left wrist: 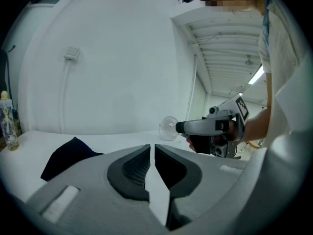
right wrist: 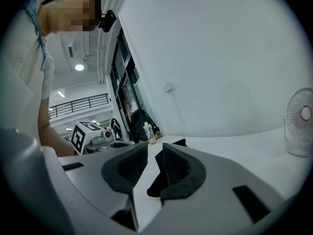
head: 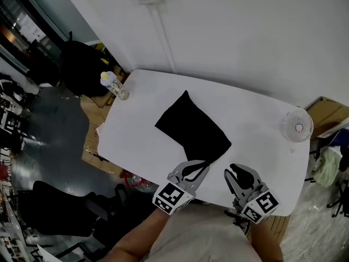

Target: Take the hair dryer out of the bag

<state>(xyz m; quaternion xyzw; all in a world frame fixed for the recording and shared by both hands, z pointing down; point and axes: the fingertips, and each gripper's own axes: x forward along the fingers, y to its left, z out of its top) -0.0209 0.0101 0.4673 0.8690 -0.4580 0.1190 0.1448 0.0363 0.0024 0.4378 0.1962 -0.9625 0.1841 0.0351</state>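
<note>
The black bag (head: 192,130) lies flat in the middle of the white worktop (head: 136,135), its near corner towards the person, likely so that either gripper can get at it. No hair dryer shows in any view; it is presumably inside the bag, which looks fairly flat, so its bulk cannot be confirmed. The left gripper (head: 189,172) hovers at the bag's near corner with its jaws closed on nothing, and they would have to part before pinching the fabric. The right gripper (head: 240,174) hangs just beside the bag with its jaws a little apart and empty. The dark cloth shows through the gap, beyond the jaws rather than between them. A bottle (head: 114,84) and a small fan (head: 298,126) stand at opposite corners, well clear of the work.
</note>
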